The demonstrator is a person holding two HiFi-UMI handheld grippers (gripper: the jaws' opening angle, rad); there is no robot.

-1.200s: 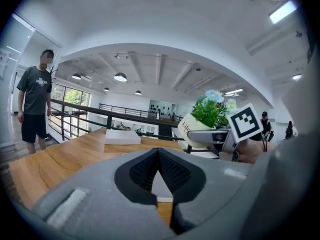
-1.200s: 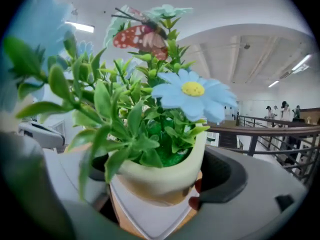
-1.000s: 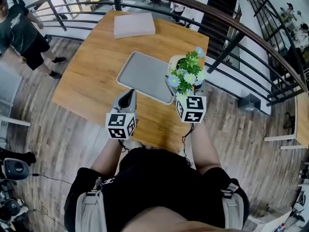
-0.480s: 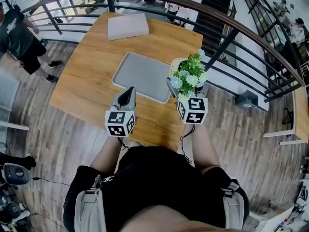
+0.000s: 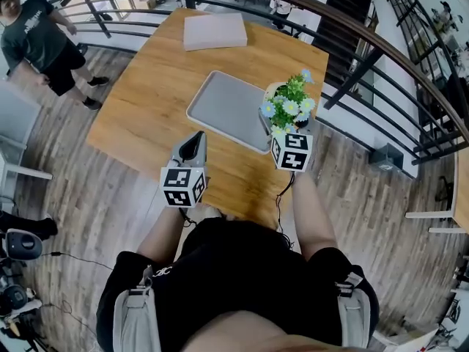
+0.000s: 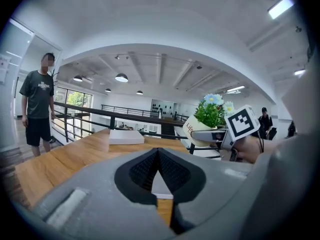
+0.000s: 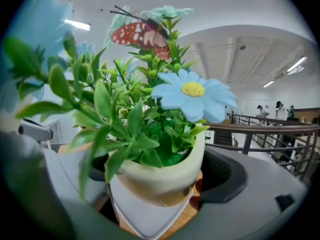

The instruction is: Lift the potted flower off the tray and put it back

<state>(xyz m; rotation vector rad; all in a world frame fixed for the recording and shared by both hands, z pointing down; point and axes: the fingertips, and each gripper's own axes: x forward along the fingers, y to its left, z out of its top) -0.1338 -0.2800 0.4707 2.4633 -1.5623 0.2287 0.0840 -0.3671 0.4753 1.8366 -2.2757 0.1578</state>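
Note:
A cream pot of blue and white flowers (image 5: 288, 107) hangs at the right edge of the grey tray (image 5: 223, 105), above the wooden table. My right gripper (image 5: 284, 129) is shut on the pot (image 7: 159, 176), one jaw on each side, and the tray's corner (image 7: 142, 216) shows beneath it. A red butterfly ornament (image 7: 142, 34) tops the plant. My left gripper (image 5: 194, 145) hovers over the table's near edge, shut and empty. In the left gripper view (image 6: 158, 153) the held pot (image 6: 196, 128) is off to the right.
A white flat box (image 5: 214, 31) lies at the table's far end. A dark metal railing (image 5: 352, 31) curves round the table's far and right sides. A person (image 5: 37, 39) stands on the wood floor at the upper left.
The right gripper stays shut on the pot by the tray's right edge, a little farther from me. The left gripper has hardly moved. The head camera has shifted.

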